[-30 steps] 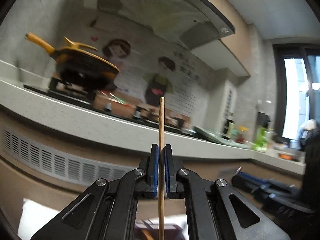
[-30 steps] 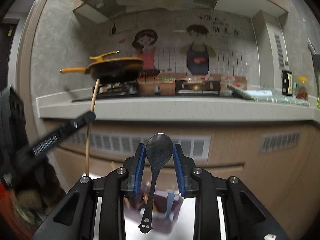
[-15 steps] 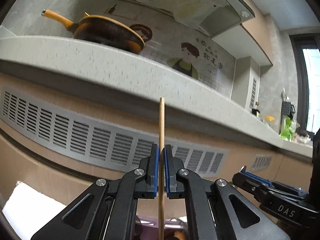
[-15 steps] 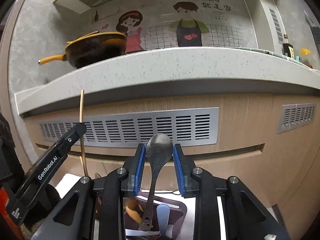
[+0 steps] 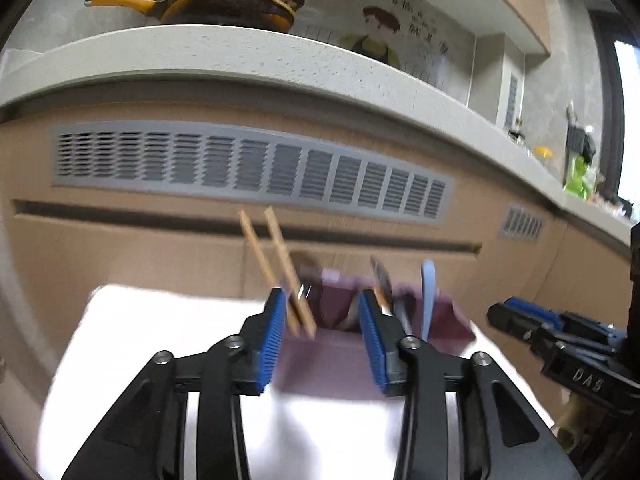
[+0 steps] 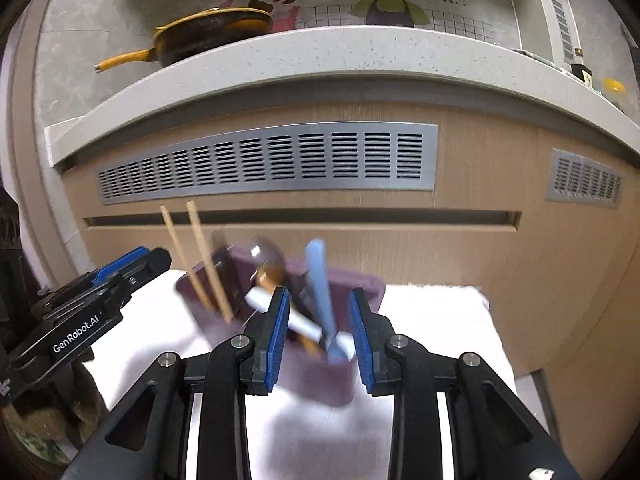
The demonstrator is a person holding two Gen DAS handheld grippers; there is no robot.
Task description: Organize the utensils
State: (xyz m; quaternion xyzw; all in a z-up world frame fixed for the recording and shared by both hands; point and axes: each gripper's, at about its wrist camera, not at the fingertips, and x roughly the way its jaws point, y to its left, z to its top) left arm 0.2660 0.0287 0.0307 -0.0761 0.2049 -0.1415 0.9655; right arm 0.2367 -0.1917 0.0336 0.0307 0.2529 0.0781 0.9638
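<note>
The left gripper (image 5: 322,336) and right gripper (image 6: 318,330) are both gaping wide, gripping nothing; just beyond, the purple holder (image 6: 320,380) is sitting on a white cloth (image 6: 440,320), chopsticks (image 5: 280,268) leaning in its left compartment; only the right view is showing the metal spoon (image 6: 266,256); motion is blurring the holder's contents; a counter (image 5: 240,56) is carrying a yellow pan (image 5: 224,6).

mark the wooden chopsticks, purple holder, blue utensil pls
pair of wooden chopsticks (image 6: 208,276): right wrist view, mid-shaft
purple utensil holder (image 5: 320,364): left wrist view, near wall
light blue plastic utensil (image 6: 318,280): right wrist view, handle
</note>
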